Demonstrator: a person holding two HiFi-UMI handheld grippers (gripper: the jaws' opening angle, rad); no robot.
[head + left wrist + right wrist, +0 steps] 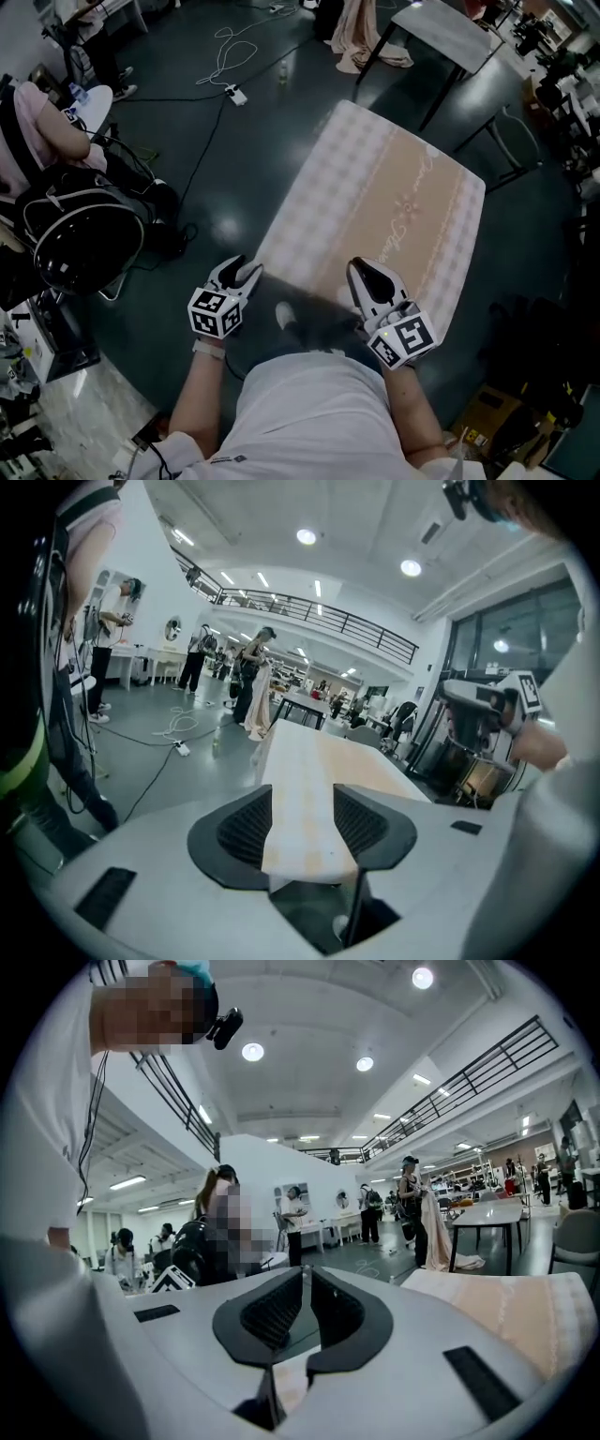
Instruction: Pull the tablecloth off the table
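Note:
A pink-and-beige checked tablecloth [394,206] covers a rectangular table in front of me. My left gripper [246,272] is at the cloth's near left corner. In the left gripper view its jaws stand apart, and the cloth's edge [309,827] lies loose between the pads [246,829] without being pressed. My right gripper [364,270] is at the near edge, further right. Its jaws [307,1312] are closed to a thin slit, and a pale bit of cloth [289,1384] shows at their base. The rest of the tablecloth [525,1316] lies to its right.
A second table [450,28] with a draped fabric [361,37] stands beyond. A black chair with a bag [84,234] sits at the left, and cables [230,56] run over the dark floor. Boxes [487,412] lie at the lower right. Several people stand in the hall.

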